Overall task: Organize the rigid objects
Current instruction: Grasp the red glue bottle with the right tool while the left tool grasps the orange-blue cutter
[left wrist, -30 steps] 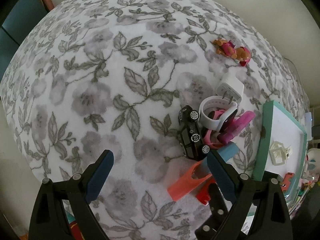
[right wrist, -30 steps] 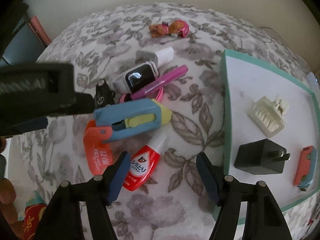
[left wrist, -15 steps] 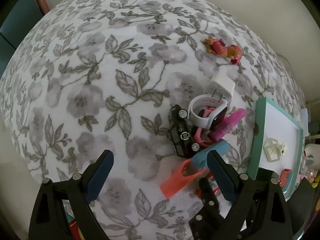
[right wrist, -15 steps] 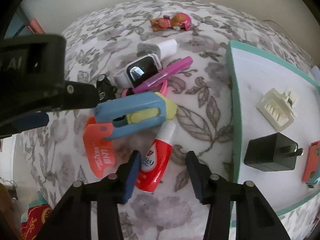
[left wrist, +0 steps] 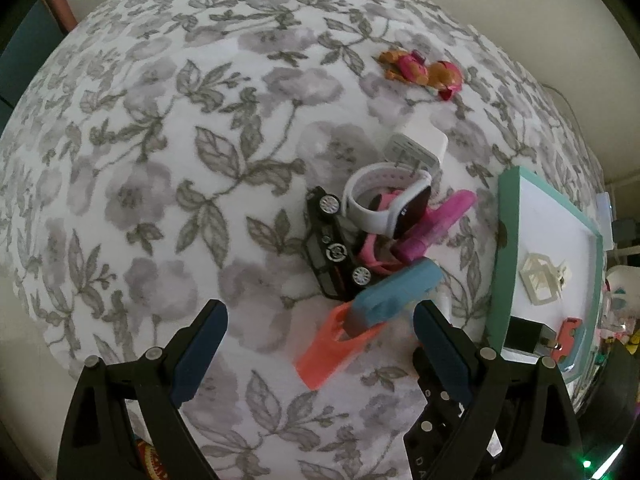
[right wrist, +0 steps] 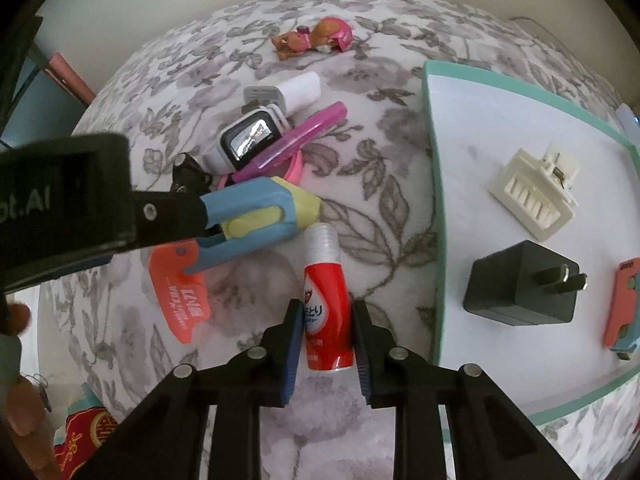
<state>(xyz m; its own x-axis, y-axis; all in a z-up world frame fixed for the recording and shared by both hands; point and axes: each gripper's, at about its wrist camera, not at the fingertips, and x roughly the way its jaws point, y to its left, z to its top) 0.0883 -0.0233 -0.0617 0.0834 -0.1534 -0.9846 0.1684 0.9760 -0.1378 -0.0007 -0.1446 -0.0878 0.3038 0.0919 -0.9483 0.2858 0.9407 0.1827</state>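
A red glue bottle point(right wrist: 326, 304) lies on the floral cloth beside the teal-rimmed tray point(right wrist: 434, 200). My right gripper point(right wrist: 326, 320) points down over it, its jaws closing, and both pads touch the bottle's sides. In the left wrist view my left gripper point(left wrist: 318, 312) hangs open above an orange card point(left wrist: 336, 352) and a blue-and-yellow cutter point(left wrist: 396, 292), gripping nothing. Its black housing point(right wrist: 64, 196) fills the left of the right wrist view and hides part of the cutter point(right wrist: 256, 216).
A pile holds a black toy car point(left wrist: 332, 248), white smartwatch point(left wrist: 384, 200), pink pen point(left wrist: 436, 220) and white charger point(left wrist: 416, 148). A toy dog point(right wrist: 316, 38) lies farther back. In the tray are a cream hair clip point(right wrist: 532, 192), black plug point(right wrist: 520, 284) and an orange case point(right wrist: 624, 304).
The right gripper's jaws have narrowed from wide apart to either side of the glue bottle, which now lies straight between them. The left gripper has drifted closer to the pile, still open.
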